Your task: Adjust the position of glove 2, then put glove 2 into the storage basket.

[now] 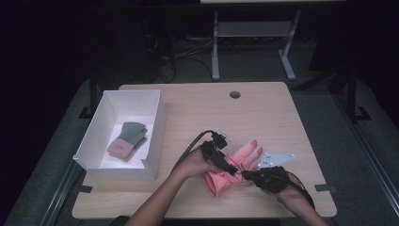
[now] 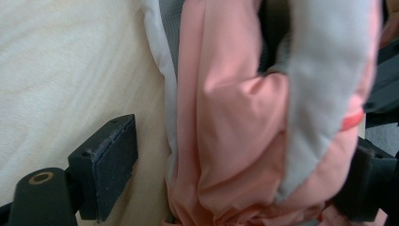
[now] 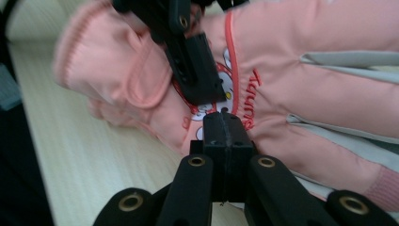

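A pink glove point(image 1: 221, 182) with grey finger panels lies on the wooden table point(image 1: 263, 113) near its front edge, fingers pointing to the far right. My left gripper point(image 1: 229, 165) is open and straddles the glove point(image 2: 226, 117), with one pad point(image 2: 110, 162) clear of the fabric on bare wood. My right gripper point(image 1: 245, 175) comes in from the right. Its jaws point(image 3: 225, 120) are shut flat together, tips against the glove point(image 3: 306, 94) by its red lettering, and no fabric shows between the pads. The left gripper's jaw point(image 3: 193, 61) crosses the glove's cuff just beyond.
A white open box point(image 1: 155, 136) stands at the table's left and holds a grey and pink glove point(image 1: 128, 140). A cable hole point(image 1: 235, 94) is at the table's far edge. Table legs and cables lie on the dark floor behind.
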{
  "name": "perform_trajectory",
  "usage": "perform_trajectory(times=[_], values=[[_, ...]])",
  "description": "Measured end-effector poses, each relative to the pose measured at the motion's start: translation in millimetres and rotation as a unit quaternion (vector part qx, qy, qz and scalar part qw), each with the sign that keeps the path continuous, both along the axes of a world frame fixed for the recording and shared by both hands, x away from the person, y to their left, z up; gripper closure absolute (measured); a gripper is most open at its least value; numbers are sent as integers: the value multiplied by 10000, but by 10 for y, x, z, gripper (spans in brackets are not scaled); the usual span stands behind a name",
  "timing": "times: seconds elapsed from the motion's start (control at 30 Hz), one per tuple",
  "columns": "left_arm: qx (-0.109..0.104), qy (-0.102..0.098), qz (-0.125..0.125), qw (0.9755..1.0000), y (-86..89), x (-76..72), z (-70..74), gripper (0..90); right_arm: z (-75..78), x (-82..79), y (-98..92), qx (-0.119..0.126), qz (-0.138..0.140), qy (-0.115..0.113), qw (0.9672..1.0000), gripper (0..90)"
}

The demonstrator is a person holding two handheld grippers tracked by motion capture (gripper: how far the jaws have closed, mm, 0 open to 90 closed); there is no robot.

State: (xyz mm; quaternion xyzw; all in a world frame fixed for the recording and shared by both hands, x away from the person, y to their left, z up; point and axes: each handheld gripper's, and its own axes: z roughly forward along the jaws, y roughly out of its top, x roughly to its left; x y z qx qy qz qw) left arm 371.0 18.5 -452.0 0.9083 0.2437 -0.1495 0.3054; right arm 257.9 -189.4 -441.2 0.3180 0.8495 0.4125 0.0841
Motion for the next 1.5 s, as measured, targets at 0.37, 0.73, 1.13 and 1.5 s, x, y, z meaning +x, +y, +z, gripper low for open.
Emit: perform_trajectory(times=[0.37,0.73,1.13,1.5], values=[[-76,256,-174,9995,-40,-60,-22,253,-113,-9,71,-450,11,-17,9990,900],[-348,744,-249,9963,24,7,-80,515,-131,19,92,-440,16,-27,9990,900],[-489,755,-55,9959,72,-11,-16,622,-11,-60,-83,-66,3,57,10000,750],[-666,533,255,9960,230,-16,171,622,40,-64,-381,95,-396,91,9991,491]])
